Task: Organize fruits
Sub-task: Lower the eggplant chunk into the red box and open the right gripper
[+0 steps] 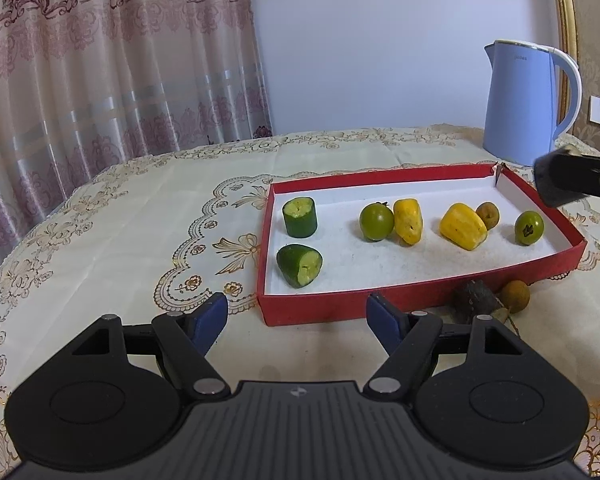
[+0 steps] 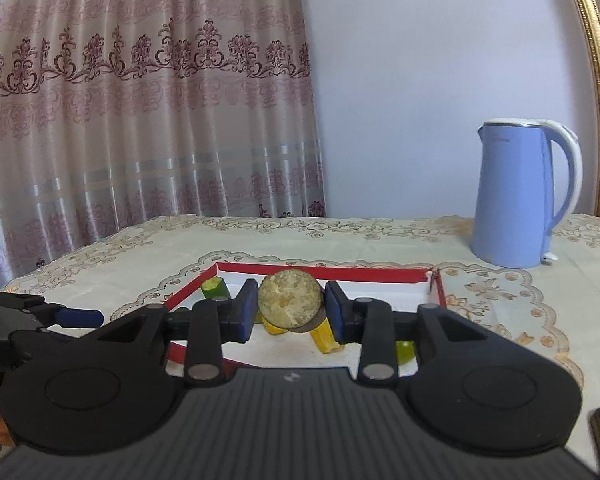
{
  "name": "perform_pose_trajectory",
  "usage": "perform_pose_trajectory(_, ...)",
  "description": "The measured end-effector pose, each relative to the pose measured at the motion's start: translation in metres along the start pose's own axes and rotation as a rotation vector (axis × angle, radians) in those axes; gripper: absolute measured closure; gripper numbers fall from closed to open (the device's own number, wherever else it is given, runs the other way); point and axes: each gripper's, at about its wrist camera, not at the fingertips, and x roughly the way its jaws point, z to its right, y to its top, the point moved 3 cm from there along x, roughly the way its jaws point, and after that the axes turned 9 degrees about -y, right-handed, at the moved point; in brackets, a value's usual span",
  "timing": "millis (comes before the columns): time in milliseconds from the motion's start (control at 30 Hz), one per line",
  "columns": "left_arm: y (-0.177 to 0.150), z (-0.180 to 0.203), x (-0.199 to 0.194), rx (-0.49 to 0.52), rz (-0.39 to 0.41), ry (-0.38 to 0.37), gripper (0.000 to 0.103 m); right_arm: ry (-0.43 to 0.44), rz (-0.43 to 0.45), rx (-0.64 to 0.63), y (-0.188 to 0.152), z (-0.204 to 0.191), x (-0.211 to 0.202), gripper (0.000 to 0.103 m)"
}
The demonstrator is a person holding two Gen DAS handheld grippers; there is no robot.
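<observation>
A red box (image 1: pixel 416 298) with a white floor lies on the table. In it are two cut green pieces (image 1: pixel 300 217) (image 1: pixel 299 265), two green round fruits (image 1: pixel 376 221) (image 1: pixel 529 227), two yellow pieces (image 1: pixel 408 221) (image 1: pixel 462 226) and a small brown fruit (image 1: pixel 487 215). My left gripper (image 1: pixel 296 316) is open and empty in front of the box. My right gripper (image 2: pixel 290 308) is shut on a round brown fruit (image 2: pixel 289 299) and holds it above the box (image 2: pixel 440 292). Outside the box's front wall lie a dark piece (image 1: pixel 476 302) and a brown fruit (image 1: pixel 515 296).
A blue electric kettle (image 1: pixel 518 104) stands at the back right of the table; it also shows in the right wrist view (image 2: pixel 518 196). A patterned cloth (image 1: pixel 140 240) covers the table. A curtain (image 1: pixel 100 60) hangs behind on the left. The right gripper's body (image 1: pixel 572 180) shows at the right edge.
</observation>
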Motion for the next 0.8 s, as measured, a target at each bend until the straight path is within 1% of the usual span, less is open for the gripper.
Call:
perform_pose_trajectory(367,-0.003,-0.004,0.004,-0.016,-0.010,0.005,0.027,-0.059,-0.025,0.019,-0.005,0.020,0.015,0.070)
perform_pose_trajectory(467,-0.004,-0.005,0.006,-0.026,-0.015,0.017,0.027,-0.080,-0.027,0.025,-0.007,0.027,0.020,0.072)
perform_pose_trajectory(567,-0.006,-0.007,0.013,-0.042,-0.027,0.026,0.023,-0.090,-0.026,0.041,-0.007,0.034,0.028,0.072)
perform_pose_trajectory(700,-0.008,-0.012,0.026,-0.055,-0.053,0.057,0.023,-0.097,-0.050,0.047,-0.009,0.036,0.044,0.072)
perform_pose_trajectory(800,-0.010,-0.019,0.033,-0.075,-0.075,0.065,0.023,-0.102,-0.067,0.041,-0.010,0.036,0.055,0.072)
